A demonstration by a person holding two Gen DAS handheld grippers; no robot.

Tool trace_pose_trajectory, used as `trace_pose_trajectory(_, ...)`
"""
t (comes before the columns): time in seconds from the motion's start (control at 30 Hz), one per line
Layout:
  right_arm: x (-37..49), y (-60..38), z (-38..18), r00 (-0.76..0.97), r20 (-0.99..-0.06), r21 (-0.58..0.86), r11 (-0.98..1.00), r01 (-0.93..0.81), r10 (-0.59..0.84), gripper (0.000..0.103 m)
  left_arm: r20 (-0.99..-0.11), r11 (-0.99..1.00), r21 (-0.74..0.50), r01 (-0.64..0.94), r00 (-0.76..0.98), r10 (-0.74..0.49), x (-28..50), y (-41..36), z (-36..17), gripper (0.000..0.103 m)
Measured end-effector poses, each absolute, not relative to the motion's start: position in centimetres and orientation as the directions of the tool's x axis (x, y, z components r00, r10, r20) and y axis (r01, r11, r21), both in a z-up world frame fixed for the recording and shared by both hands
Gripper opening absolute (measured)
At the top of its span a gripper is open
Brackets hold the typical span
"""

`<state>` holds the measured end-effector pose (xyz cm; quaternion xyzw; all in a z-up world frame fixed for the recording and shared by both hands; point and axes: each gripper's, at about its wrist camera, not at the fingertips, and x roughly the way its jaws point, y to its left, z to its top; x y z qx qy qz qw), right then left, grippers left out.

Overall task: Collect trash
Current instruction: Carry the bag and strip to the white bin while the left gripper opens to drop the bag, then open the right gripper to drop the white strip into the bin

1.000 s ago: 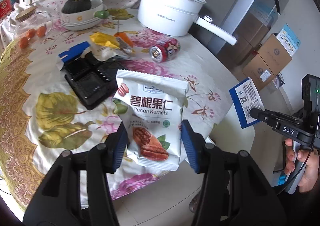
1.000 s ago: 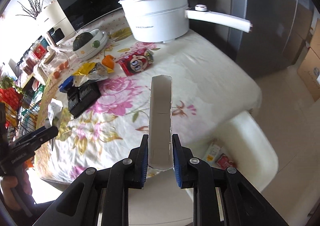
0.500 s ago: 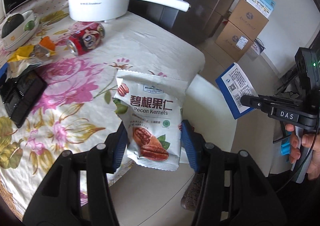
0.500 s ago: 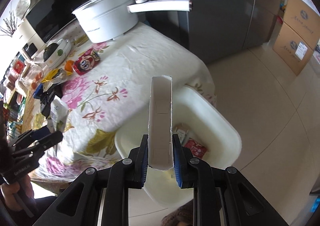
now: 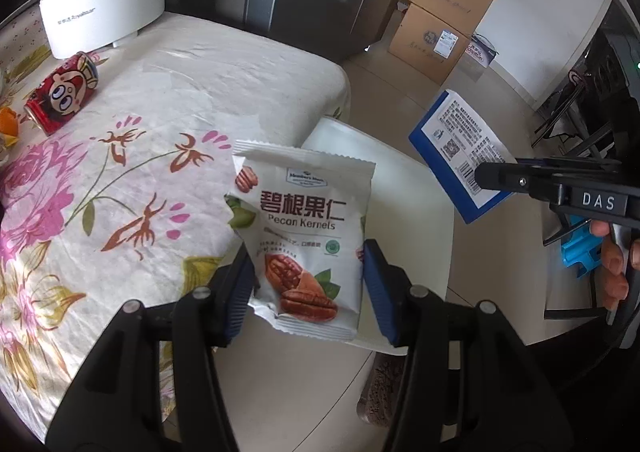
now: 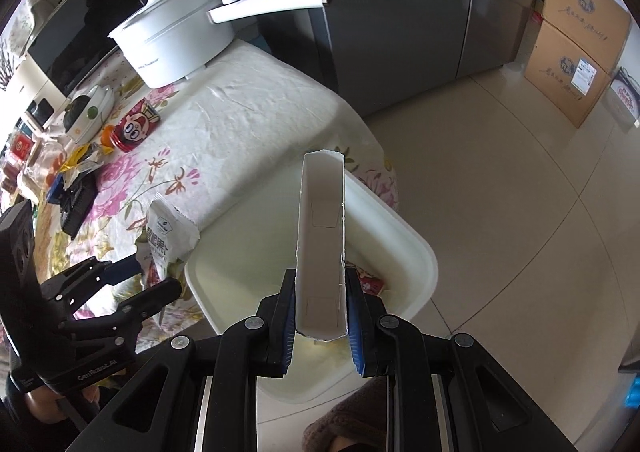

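Observation:
My left gripper [image 5: 308, 276] is shut on a white pecan kernels bag [image 5: 304, 228], which hangs over the table's corner at the edge of the white bin [image 5: 400, 180]. My right gripper [image 6: 320, 312] is shut on a flattened carton [image 6: 322, 236], white inside, held above the bin [image 6: 416, 252] on the floor. From the left wrist view the carton [image 5: 460, 148] shows blue with a printed label, pinched by the right gripper [image 5: 520, 182]. The right wrist view shows the left gripper [image 6: 132, 280] with the bag [image 6: 166, 232] at the bin's left side.
A red can [image 5: 62, 92] lies on the flowered tablecloth near a white long-handled pot [image 5: 100, 0]. Wrappers and a black tray [image 6: 78, 204] sit farther back. Red packaging [image 6: 370, 284] lies in the bin. Cardboard boxes [image 6: 576, 52] stand on the tiled floor by a dark fridge [image 6: 400, 12].
Both grippers have swung away from the table's middle toward its corner. The bin has come under the right gripper's carton and beside the bag. Both grips are unchanged.

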<state>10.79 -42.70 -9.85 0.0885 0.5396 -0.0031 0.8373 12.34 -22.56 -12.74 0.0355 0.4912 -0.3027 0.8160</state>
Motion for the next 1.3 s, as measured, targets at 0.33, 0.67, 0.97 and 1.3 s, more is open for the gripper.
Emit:
trace_pose_trajectory(0.33,10.3,-44.1,-10.3,0.407,-0.911,0.128,0.984,0.123,0.068,0.023,-0.836,0.834,-0.170,0.526,0.371,-0.405,12.6,-22.8,-12.6,0.087)
trace_pose_trajectory(0.67,10.7,-43.1,-10.2,0.407,-0.910,0.129,0.985,0.111,0.073,0.024,-0.843,0.880,-0.140,0.454,0.412,-0.347,12.9,-18.5,-11.2,0.090)
trace_pose_trajectory(0.97,11.2,-41.6,-9.2,0.438,-0.895,0.157,0.979,0.126,0.087,0.073,-0.848,0.921,-0.126,0.369,0.441,-0.293,12.3,-13.3,-10.0,0.091)
trace_pose_trajectory(1.3,12.5,-37.6,-8.5,0.442,-0.891,0.151,0.986,0.071,0.105,0.074,-0.855,0.952,-0.109,0.285,0.462,-0.236,11.6,-8.4,-9.2,0.097)
